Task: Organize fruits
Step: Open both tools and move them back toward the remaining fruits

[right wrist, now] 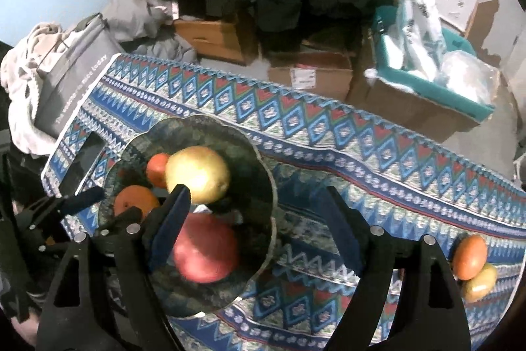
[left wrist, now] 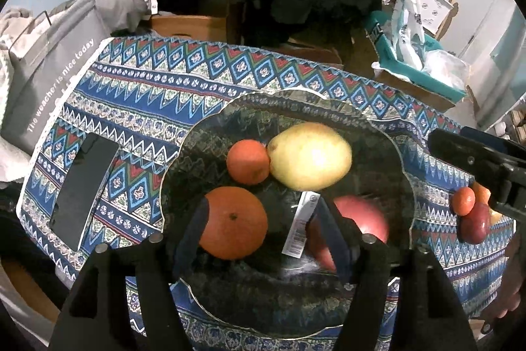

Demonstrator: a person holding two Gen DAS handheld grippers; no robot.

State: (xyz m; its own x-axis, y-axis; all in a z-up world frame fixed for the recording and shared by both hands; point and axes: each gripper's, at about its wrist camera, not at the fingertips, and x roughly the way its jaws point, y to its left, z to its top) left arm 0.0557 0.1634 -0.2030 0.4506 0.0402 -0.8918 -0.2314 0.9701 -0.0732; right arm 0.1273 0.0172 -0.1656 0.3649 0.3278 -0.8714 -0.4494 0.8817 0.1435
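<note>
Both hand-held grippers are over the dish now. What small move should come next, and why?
Probably swing the right hand-held gripper, open and empty, toward the small orange fruit and the yellowish fruit lying on the patterned blue cloth, outside the dark glass dish.

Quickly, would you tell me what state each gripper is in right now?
Left gripper: open, holding nothing, above the glass bowl.
Right gripper: open, holding nothing, over the bowl's edge.
</note>
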